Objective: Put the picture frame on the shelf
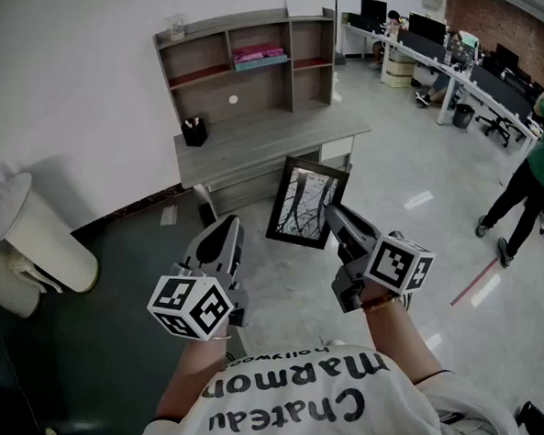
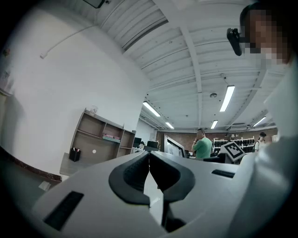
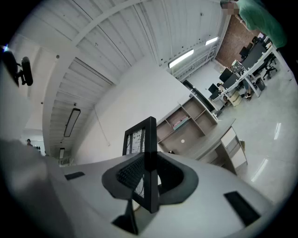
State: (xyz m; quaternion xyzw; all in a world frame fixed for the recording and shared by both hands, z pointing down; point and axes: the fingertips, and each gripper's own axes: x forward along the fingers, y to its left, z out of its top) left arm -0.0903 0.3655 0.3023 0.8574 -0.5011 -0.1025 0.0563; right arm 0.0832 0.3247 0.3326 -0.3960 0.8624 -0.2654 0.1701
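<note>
I read right hand-held gripper (image 1: 335, 216) clamped on right edge of picture frame (image 1: 302, 203), which is held upright in air. Left hand-held gripper (image 1: 223, 235) has jaws together, nothing between, just left of frame. Shelf (image 1: 254, 59) over bench (image 1: 286, 135) lies well ahead of both.

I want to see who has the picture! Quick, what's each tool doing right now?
Left tool: closed, holding nothing.
Right tool: closed on the picture frame.
</note>
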